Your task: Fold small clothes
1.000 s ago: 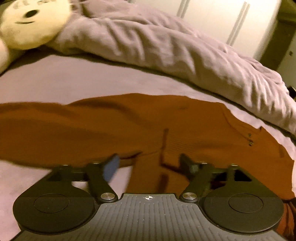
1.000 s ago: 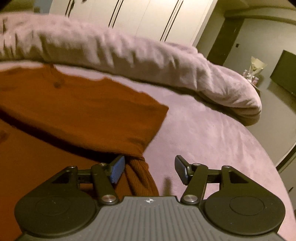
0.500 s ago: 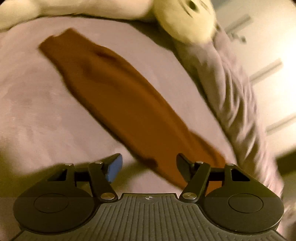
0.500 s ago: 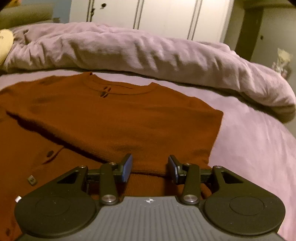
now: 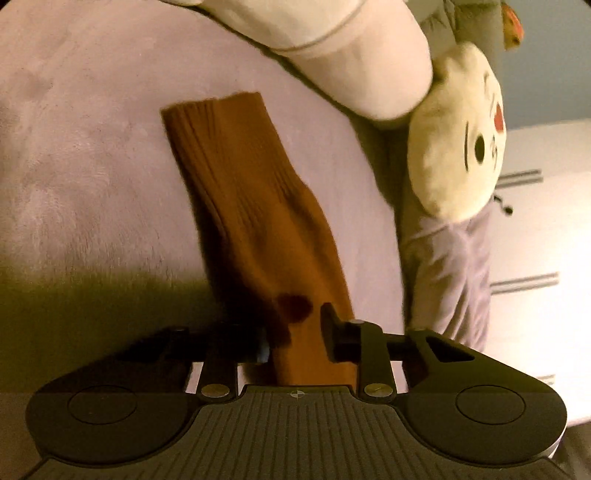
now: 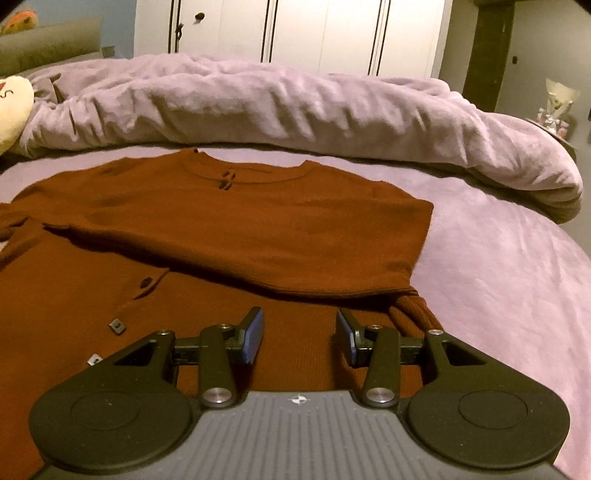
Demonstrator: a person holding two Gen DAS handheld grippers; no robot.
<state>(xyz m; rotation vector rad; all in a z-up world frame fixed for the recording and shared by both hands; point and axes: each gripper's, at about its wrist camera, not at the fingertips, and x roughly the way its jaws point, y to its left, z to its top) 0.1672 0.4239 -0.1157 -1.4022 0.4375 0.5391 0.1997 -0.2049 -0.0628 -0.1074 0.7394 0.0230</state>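
Observation:
A rust-brown knit sweater (image 6: 258, 229) lies on the lilac bed sheet (image 6: 498, 277), its right side folded over the body. In the left wrist view its long sleeve (image 5: 251, 192) stretches away across the sheet to a ribbed cuff (image 5: 210, 110). My left gripper (image 5: 293, 332) has its jaws closing on the near part of that sleeve, and the fabric fills the gap between the pads. My right gripper (image 6: 300, 332) hovers open just above the sweater's lower body, in front of the folded edge, with nothing pinched between its blue pads (image 6: 255, 332).
A bunched lilac duvet (image 6: 295, 99) runs along the far side of the bed. A cream plush toy (image 5: 458, 147) lies by the sleeve's far end, beside a pale cushion (image 5: 351, 55). White wardrobe doors (image 6: 314, 33) stand behind. The bed's edge curves down at the right.
My left gripper swung off the sweater's body, rolled, and came over the sleeve, its jaws narrowing around it. My right gripper shifted left from the sweater's edge, its jaws a little narrower.

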